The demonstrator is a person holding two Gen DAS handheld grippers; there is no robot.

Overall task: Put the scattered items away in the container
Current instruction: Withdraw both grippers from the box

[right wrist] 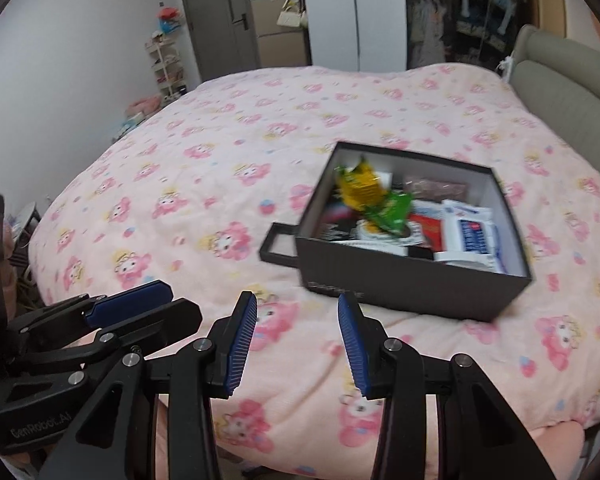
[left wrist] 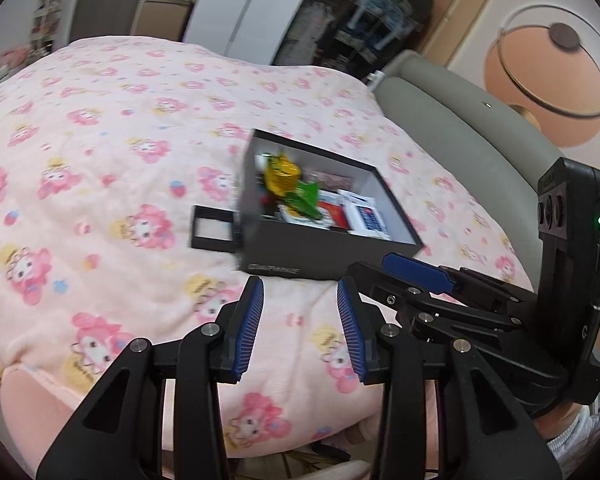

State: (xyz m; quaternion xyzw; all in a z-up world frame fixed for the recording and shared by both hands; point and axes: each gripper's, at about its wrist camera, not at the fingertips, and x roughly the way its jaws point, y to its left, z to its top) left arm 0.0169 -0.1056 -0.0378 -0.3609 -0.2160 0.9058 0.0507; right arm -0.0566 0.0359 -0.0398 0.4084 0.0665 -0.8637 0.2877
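Observation:
A dark grey open box (left wrist: 320, 244) (right wrist: 400, 292) sits on the pink bedspread. It holds a yellow packet (left wrist: 282, 174) (right wrist: 358, 186), a green packet (left wrist: 306, 198) (right wrist: 392, 208), white-and-blue sachets (left wrist: 366, 216) (right wrist: 468, 228) and other small packs. A black rectangular frame (left wrist: 212, 232) (right wrist: 278, 246) lies against the box's left side. My left gripper (left wrist: 299, 292) hovers open just before the box's front wall, nothing between its pads. My right gripper (right wrist: 297, 304) is also open and empty, near the box's front left corner. The two grippers are side by side.
The pink cartoon-print bedspread (left wrist: 120, 140) (right wrist: 220, 160) covers the whole bed, and its near edge drops off below the grippers. A grey padded headboard (left wrist: 460, 128) (right wrist: 560, 80) runs along the right. Wardrobes, a door and shelves stand beyond the bed.

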